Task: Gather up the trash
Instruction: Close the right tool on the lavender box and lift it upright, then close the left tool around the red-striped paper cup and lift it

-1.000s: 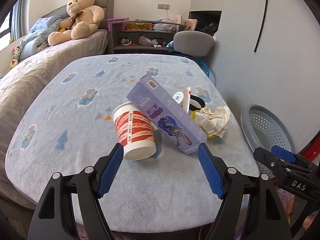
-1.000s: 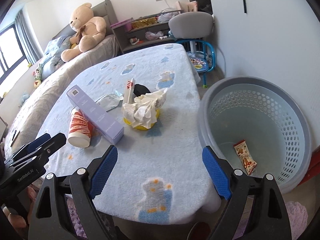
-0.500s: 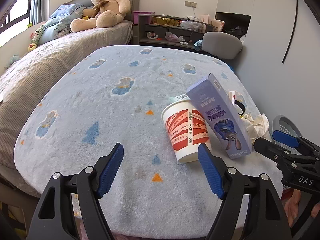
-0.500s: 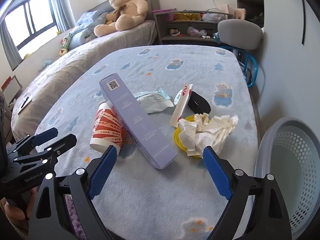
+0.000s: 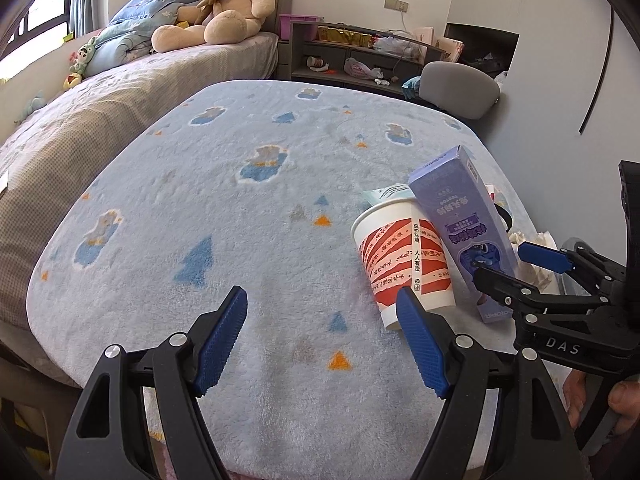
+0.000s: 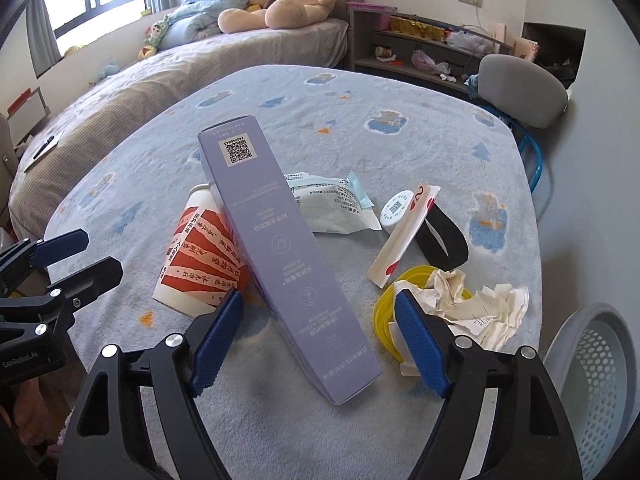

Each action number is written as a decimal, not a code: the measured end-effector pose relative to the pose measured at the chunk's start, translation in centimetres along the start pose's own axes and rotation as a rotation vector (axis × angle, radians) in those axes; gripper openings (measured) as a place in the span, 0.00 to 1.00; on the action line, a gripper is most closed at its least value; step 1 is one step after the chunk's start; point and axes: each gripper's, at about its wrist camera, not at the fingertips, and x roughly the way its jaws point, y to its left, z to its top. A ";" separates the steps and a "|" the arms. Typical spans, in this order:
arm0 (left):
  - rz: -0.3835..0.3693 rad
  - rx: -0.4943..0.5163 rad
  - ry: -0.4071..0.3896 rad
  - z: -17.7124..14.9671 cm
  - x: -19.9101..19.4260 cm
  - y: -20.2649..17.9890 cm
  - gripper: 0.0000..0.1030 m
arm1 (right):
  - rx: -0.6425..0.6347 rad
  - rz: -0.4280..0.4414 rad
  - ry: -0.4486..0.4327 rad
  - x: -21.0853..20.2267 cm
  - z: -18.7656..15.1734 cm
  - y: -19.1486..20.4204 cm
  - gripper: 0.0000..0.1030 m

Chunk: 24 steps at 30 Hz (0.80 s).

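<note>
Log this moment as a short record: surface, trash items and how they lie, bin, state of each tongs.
surface: blue fleece blanket
cup: paper cup on its side
box: purple box leaning on the cup
other trash: white wrapper, crumpled paper on yellow lid
bin: grey basket, right of table
left tongs: open, empty
right tongs: closing, box end between jaws, not gripped
</note>
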 end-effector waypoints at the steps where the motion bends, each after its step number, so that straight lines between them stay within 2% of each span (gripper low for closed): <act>1: 0.000 -0.001 0.001 0.0 0.0 0.0 0.71 | -0.005 -0.001 0.004 0.2 0.1 0.1 0.72; 4: -0.002 -0.005 0.001 0.0 0.1 0.1 0.71 | -0.015 0.001 0.016 0.8 0.3 0.3 0.68; 8: -0.003 -0.007 0.004 0.1 0.1 0.3 0.71 | -0.036 0.002 0.032 1.4 0.4 0.8 0.56; 12: -0.004 -0.007 0.003 0.1 0.1 0.3 0.71 | -0.035 0.002 0.032 1.3 0.3 1.2 0.53; 15: -0.006 -0.007 0.002 0.1 0.1 0.4 0.71 | -0.016 0.005 0.024 1.0 0.1 1.2 0.49; 22: -0.018 -0.012 0.016 -0.1 0.2 0.2 0.71 | 0.067 0.035 0.012 0.0 -0.2 0.9 0.32; 24: -0.022 -0.012 0.022 -0.1 0.2 0.0 0.71 | 0.094 0.042 0.003 -0.5 -0.3 0.8 0.30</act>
